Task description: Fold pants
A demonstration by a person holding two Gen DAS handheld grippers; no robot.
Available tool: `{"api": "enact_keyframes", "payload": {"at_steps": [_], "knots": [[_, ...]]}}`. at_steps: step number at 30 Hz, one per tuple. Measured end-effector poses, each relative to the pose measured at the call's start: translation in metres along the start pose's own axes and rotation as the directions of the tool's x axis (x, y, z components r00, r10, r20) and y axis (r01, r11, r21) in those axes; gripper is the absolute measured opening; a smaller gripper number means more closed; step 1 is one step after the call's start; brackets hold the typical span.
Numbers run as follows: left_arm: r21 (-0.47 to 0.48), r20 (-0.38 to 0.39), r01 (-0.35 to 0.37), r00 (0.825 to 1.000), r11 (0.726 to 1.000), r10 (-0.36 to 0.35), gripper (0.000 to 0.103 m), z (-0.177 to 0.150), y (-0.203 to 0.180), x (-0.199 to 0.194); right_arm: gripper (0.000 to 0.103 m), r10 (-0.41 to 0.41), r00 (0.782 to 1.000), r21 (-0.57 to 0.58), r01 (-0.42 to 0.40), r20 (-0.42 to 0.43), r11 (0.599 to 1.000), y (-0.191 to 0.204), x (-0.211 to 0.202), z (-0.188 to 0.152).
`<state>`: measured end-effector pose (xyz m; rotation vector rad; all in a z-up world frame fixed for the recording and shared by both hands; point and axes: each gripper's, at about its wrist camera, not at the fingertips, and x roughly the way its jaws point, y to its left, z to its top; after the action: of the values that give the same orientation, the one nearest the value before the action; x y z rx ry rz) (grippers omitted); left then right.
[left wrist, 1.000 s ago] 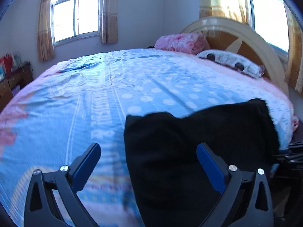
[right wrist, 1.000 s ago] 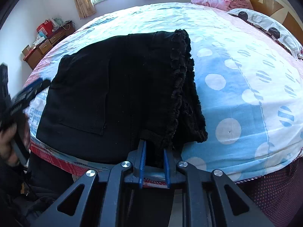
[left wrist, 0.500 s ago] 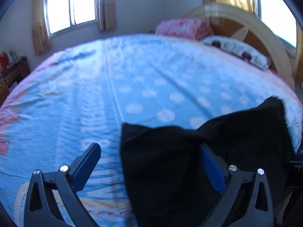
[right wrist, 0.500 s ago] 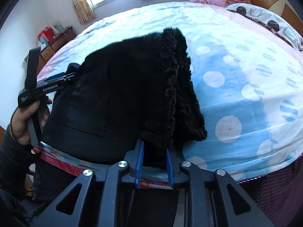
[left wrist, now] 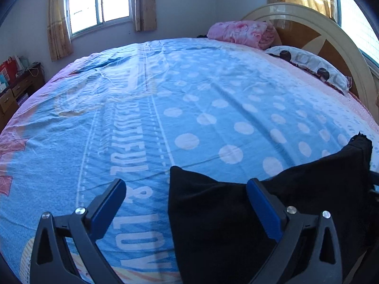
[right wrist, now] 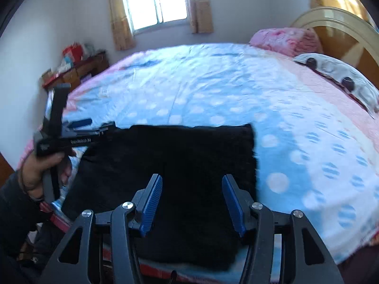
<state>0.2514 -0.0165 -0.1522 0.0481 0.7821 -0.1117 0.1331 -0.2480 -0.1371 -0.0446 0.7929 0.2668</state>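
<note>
The black pants lie folded into a flat rectangle at the near edge of the bed. My right gripper hovers above their near part. Its jaws are opening, and the blue pads stand apart with the cloth beneath them, not pinched. In the left wrist view the pants fill the lower right. My left gripper stands wide open over their left corner, the right finger above the cloth and the left finger above bare sheet. A hand holds that left gripper at the pants' left edge.
The blue dotted sheet stretches far beyond the pants. A folded pink blanket and a spotted pillow lie by the wooden headboard. A cluttered dresser stands by the wall at left.
My right gripper let go of the pants' ruffled edge, opened and lifted away. The pants now lie flat. My left gripper, still open, drew in over their left corner.
</note>
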Motion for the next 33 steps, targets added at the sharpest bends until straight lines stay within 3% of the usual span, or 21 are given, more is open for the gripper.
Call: {"api": "enact_keyframes", "payload": {"at_steps": [3,6,11,16,23,28,33], "knots": [[0.001,-0.028,0.008,1.000,1.000,-0.008,0.103,-0.002,-0.001,0.012,0.055,-0.005,0.996,0.081,0.013,-0.089,0.997,-0.018,0.030,-0.002],[-0.030,-0.028,0.025,0.999,0.999,-0.025,0.103,-0.002,0.002,0.013,0.055,0.046,0.995,0.124,-0.036,-0.084,0.992,-0.029,0.029,-0.002],[-0.006,0.036,-0.006,0.999,1.000,0.006,0.103,-0.004,-0.002,-0.021,0.055,0.070,0.997,0.135,-0.064,-0.043,0.989,-0.032,0.010,-0.008],[-0.011,0.084,-0.001,0.996,1.000,0.002,0.103,-0.015,-0.002,-0.063,0.057,0.003,1.000,0.122,-0.006,0.023,0.993,-0.024,-0.009,-0.011],[-0.037,0.057,0.060,0.997,0.998,-0.058,0.103,-0.049,-0.021,-0.085,0.058,0.001,1.000,0.008,-0.001,0.015,1.000,0.006,-0.009,-0.022],[0.004,-0.019,0.039,0.999,0.999,-0.039,0.103,-0.069,-0.035,-0.067,0.058,0.007,1.000,-0.014,-0.008,-0.028,1.000,0.014,0.004,-0.032],[-0.034,-0.051,0.050,0.997,0.998,-0.052,0.103,-0.079,-0.030,-0.057,0.058,0.026,0.999,-0.008,-0.026,-0.038,1.000,0.010,0.011,-0.038]]}}
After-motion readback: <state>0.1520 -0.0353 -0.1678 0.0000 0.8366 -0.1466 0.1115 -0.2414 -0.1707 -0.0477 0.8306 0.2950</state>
